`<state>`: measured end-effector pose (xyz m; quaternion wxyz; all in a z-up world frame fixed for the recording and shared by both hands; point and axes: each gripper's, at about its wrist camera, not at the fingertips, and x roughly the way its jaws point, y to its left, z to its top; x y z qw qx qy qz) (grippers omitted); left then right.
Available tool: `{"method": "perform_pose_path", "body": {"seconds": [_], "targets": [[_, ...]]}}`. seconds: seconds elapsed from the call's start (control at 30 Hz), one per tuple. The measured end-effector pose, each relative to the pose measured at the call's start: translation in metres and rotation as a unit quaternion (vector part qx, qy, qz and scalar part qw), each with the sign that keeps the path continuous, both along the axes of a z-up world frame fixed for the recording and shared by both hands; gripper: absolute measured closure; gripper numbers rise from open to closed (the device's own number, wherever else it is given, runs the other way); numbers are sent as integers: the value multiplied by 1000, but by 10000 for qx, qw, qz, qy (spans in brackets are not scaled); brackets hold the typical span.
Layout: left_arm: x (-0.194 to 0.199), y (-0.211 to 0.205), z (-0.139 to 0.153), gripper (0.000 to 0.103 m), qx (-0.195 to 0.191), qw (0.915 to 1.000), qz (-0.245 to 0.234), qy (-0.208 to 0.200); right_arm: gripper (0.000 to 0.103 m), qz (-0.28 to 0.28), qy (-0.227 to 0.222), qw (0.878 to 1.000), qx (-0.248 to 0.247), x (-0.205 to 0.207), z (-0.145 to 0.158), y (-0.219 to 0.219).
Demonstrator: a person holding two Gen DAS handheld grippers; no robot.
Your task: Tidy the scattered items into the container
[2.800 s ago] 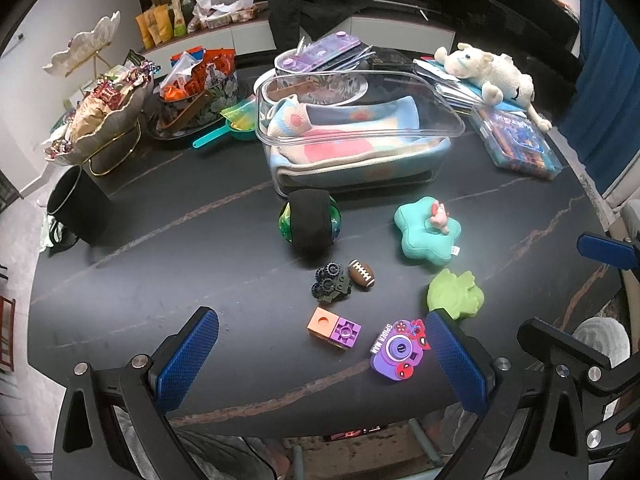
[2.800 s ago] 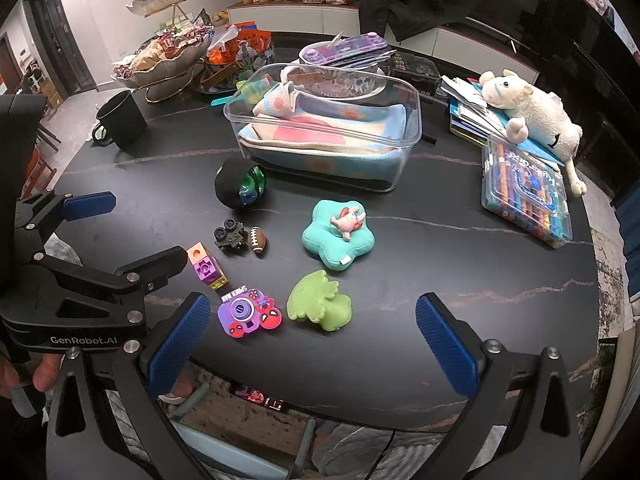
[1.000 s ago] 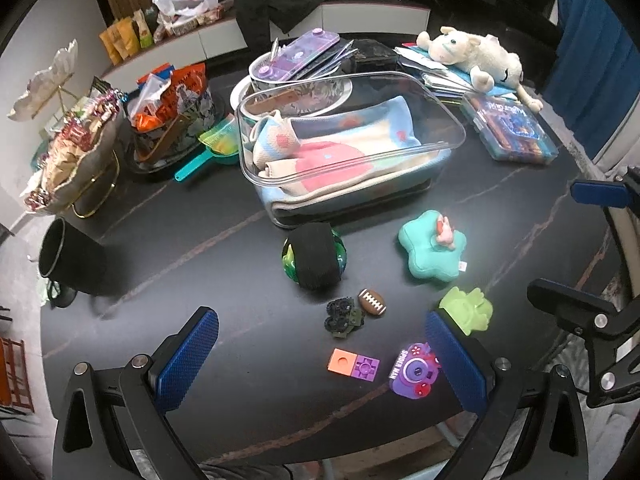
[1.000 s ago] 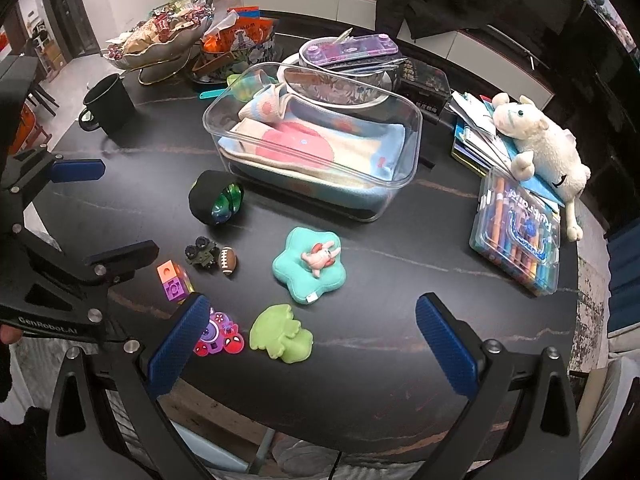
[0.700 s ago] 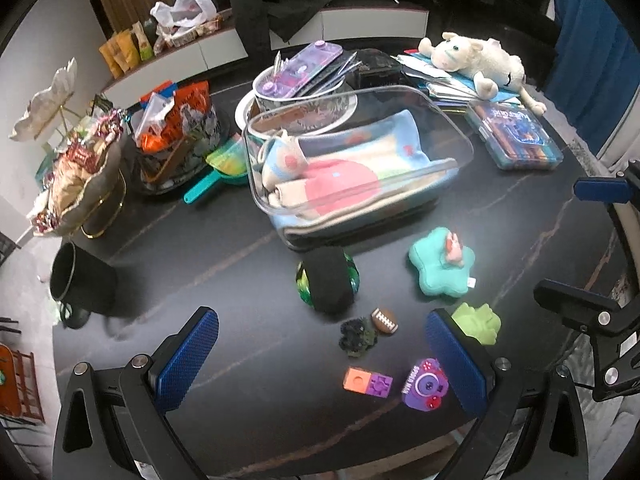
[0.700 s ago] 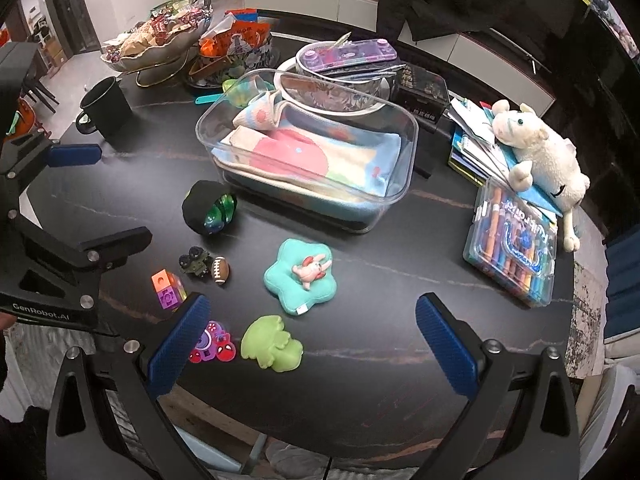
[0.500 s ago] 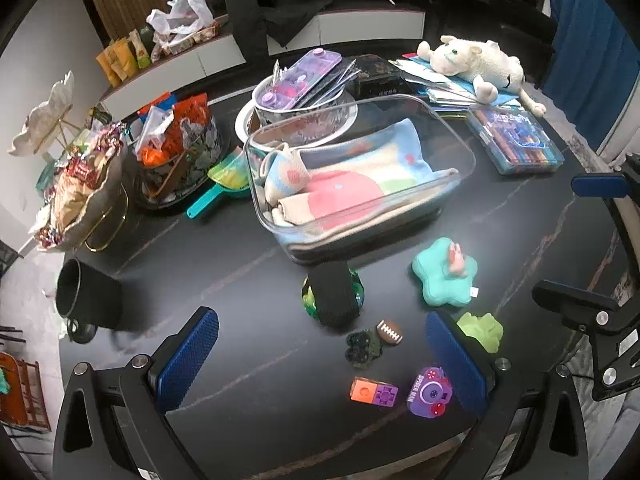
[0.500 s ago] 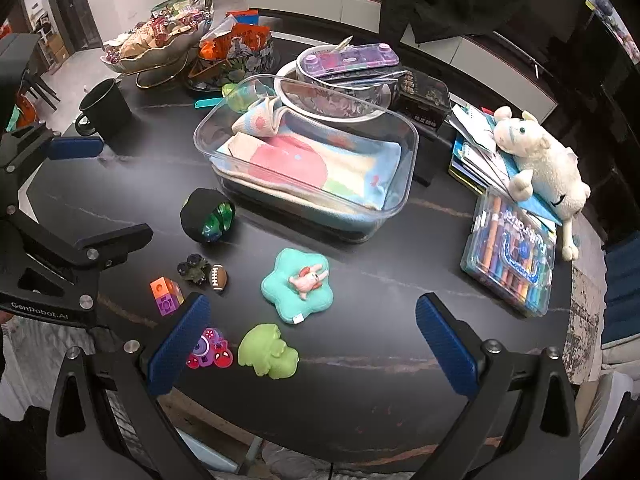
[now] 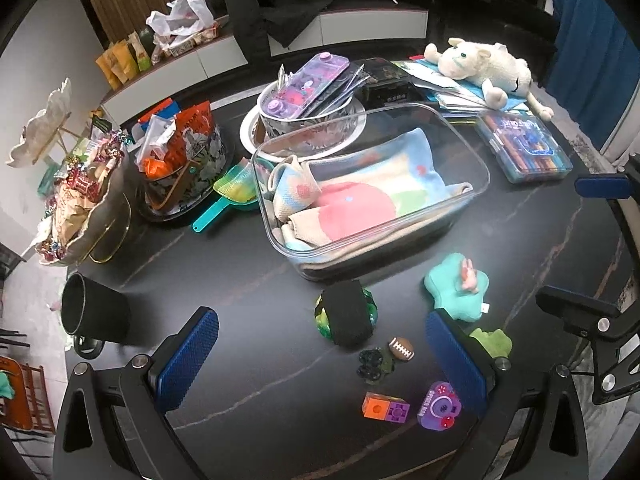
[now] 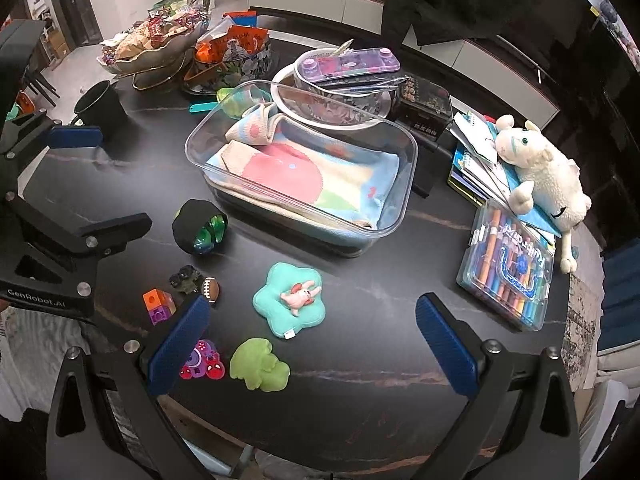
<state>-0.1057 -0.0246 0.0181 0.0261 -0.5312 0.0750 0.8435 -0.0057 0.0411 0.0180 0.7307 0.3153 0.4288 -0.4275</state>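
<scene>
A dark round table [image 9: 248, 280] fills both wrist views, seen from above. The left gripper [image 9: 320, 356] hangs over the near edge with its blue-padded fingers [image 9: 186, 354] spread wide and nothing between them; the right gripper [image 10: 312, 336] hangs likewise, wide open and empty. At the centre of the table stands a clear plastic container [image 9: 468, 152], holding only a folded pastel blanket [image 9: 352, 196]. The loose toys lie on the tabletop on the near side of it, all outside it. Just in front of its near wall sits a black and green ball [image 9: 346, 318]. To the right of the ball lies a teal star cushion [image 9: 456, 288] with a small pink bunny on top. Nearer still, a tiny brown football [image 9: 401, 349] lies right beside a small dark toy car [image 9: 374, 364]. An orange and purple block [image 9: 386, 405] and a purple toy camera [image 9: 439, 405] rest close to the near edge, and a green squishy toy [image 10: 260, 365] lies to the right of the camera. Far right, a white plush lamb [image 10: 540, 172] lies on a stack of books, with a clear case of markers [image 10: 508, 268] just in front. At the far left stand a black mug [image 9: 94, 312] and bowls of snacks [image 9: 80, 188].
</scene>
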Motion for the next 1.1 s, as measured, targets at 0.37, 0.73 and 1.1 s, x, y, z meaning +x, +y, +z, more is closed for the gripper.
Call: {"method": "perform_pose_path", "body": {"seconds": [0.37,0.73,1.1], "targets": [[-9,5,-3,1,-71,10000,-54,8,1,-6,8,10000,6,-1,-2,-7],[-24,-1,-4,1,-84,10000,-15,7,1,58,73,10000,-15,4,-1,-21],[-40,-8,-5,1,-184,9998,51,56,1,137,118,9998,-24,11,-4,-39]]}}
